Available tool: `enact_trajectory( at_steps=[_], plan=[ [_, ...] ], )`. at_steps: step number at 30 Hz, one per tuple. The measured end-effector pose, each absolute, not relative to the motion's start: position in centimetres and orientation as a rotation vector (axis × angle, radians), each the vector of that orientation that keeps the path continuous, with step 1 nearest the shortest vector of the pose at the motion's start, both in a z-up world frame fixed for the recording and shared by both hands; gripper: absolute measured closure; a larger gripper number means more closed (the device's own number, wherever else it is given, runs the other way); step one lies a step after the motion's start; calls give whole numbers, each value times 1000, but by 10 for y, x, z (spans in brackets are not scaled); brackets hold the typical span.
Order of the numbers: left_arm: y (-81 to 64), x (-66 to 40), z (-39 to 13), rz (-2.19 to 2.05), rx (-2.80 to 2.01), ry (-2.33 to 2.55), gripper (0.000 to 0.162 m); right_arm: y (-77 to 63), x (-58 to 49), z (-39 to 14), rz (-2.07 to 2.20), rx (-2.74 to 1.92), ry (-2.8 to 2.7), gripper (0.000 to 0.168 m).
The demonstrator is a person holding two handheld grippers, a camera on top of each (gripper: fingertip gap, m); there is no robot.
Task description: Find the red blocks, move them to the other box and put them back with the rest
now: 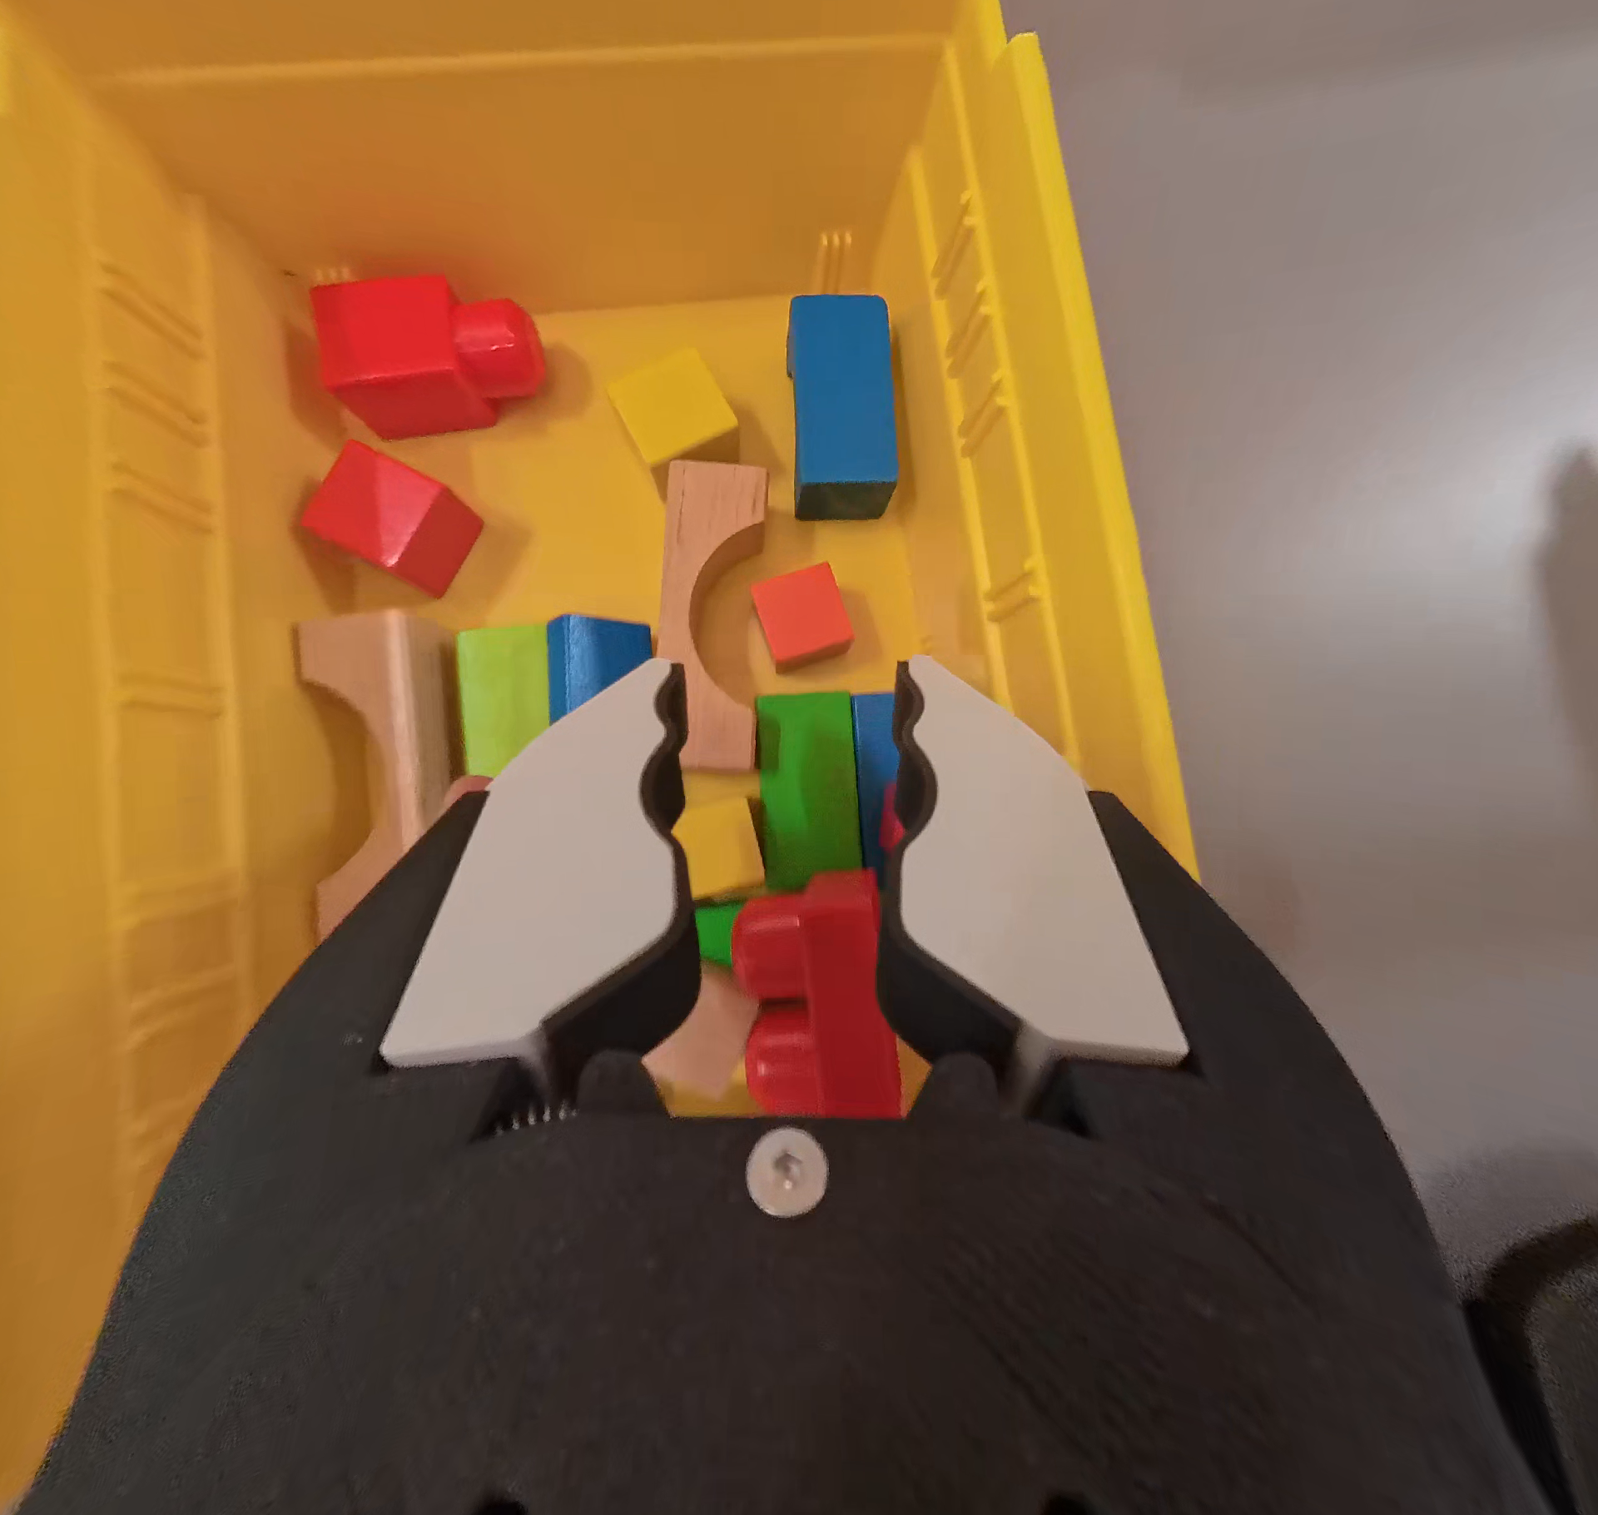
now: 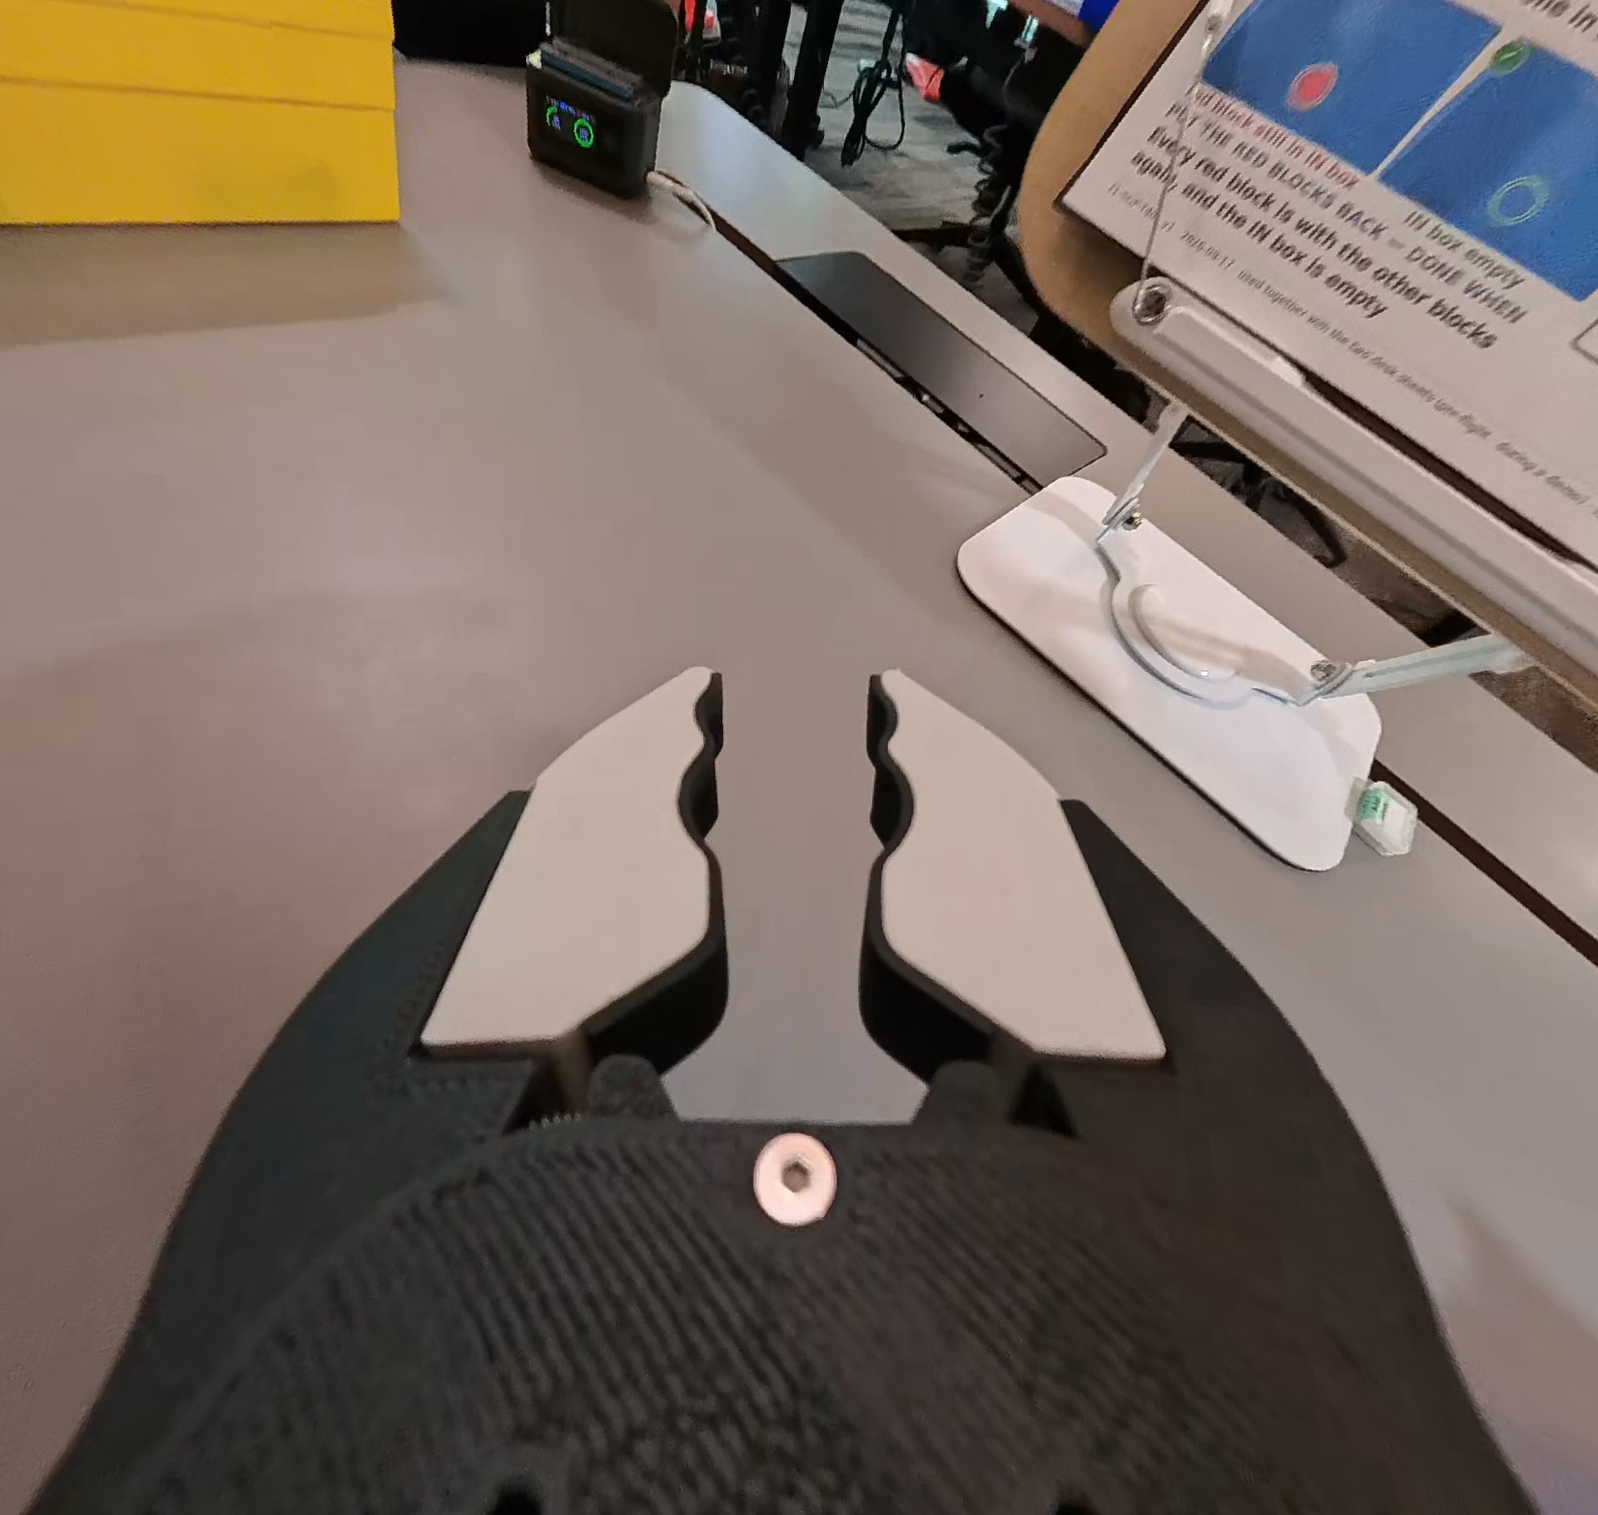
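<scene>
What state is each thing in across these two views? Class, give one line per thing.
Left gripper: open, fingers apart above the blocks, holding nothing.
Right gripper: open, empty, over the grey table.
Yellow box: open-topped, holding mixed blocks.
Red block with two studs: lying loose on the pile, between the fingers.
Blue block: lying flat.
Small black device: lid up, screen lit.

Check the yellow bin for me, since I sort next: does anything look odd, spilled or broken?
Nothing stands out. The blocks lie jumbled inside the yellow bin, none spilled or visibly damaged. Red blocks sit mixed with the others, and one red block shows between the left gripper fingers.
</scene>
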State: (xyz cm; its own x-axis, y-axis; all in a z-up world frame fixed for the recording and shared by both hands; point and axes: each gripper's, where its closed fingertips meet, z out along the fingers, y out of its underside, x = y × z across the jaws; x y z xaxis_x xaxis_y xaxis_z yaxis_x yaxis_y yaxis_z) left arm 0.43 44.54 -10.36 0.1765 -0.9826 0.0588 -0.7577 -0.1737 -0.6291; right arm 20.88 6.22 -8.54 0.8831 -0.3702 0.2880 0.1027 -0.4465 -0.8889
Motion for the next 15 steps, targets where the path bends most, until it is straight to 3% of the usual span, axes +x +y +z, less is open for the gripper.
enact_trajectory(
  at_steps=[7,15],
  plan=[
    [431,-39,-91,-514,-2071,1632,121,32,214,-96,-485,-1886,278,137],
    [423,-74,-130,-250,-2239,1593,109,33,197,-95,-397,-1891,223,137]
  ],
)
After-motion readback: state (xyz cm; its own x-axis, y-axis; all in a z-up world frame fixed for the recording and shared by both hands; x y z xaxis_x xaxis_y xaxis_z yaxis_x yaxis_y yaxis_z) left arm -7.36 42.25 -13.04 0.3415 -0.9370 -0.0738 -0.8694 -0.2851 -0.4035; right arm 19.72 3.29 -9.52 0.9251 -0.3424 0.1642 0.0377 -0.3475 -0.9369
